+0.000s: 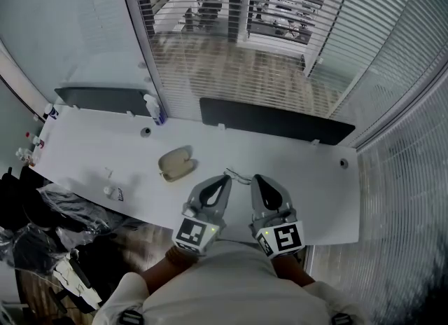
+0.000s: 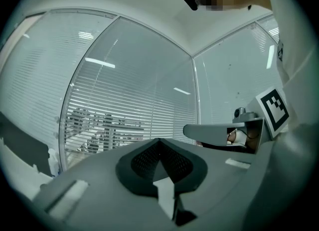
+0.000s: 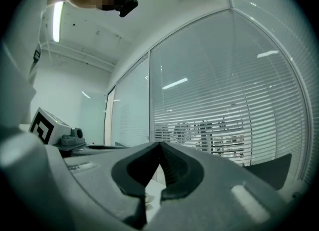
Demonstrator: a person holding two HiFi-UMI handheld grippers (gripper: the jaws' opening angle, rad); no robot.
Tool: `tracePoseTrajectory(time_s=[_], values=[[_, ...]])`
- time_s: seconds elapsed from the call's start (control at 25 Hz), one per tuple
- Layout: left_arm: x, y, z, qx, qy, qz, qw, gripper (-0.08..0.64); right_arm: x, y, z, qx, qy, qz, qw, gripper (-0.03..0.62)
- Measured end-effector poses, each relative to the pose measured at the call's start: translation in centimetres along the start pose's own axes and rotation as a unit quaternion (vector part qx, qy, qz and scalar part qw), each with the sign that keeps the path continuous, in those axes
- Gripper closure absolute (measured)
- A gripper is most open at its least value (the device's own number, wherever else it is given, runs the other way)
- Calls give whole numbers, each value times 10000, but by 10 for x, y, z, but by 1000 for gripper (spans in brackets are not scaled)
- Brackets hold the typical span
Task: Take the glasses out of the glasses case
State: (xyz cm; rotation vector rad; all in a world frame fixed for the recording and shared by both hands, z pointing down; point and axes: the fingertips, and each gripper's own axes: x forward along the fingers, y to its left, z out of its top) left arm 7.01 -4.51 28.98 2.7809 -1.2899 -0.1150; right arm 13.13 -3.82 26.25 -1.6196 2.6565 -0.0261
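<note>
The beige glasses case [image 1: 176,163] lies on the white table [image 1: 84,155], long axis roughly left-right, ahead-left of my left gripper [image 1: 224,180], the nearer one. It and the right gripper [image 1: 257,179] are clenched, empty.

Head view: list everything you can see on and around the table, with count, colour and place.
table: one, white, across the middle.
glasses case: one, beige, on the table left of centre.
glasses: apparently one thin-framed pair, on the table just beyond the grippers.
spray bottle: one, white and blue, at the far edge.
panels: two, black, along the far edge.
small items: several, table's left end, too small to identify.
bags: black, on the floor at left.
left gripper: grey, shut, empty.
right gripper: grey, shut, empty.
</note>
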Motion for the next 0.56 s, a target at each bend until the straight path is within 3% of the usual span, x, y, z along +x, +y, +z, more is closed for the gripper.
tracePoseTrajectory(time_s=[0.56], values=[[7,-8,-11,75,84,-36,9999,557,-4,-9,-9,25,31,25,10000,592]])
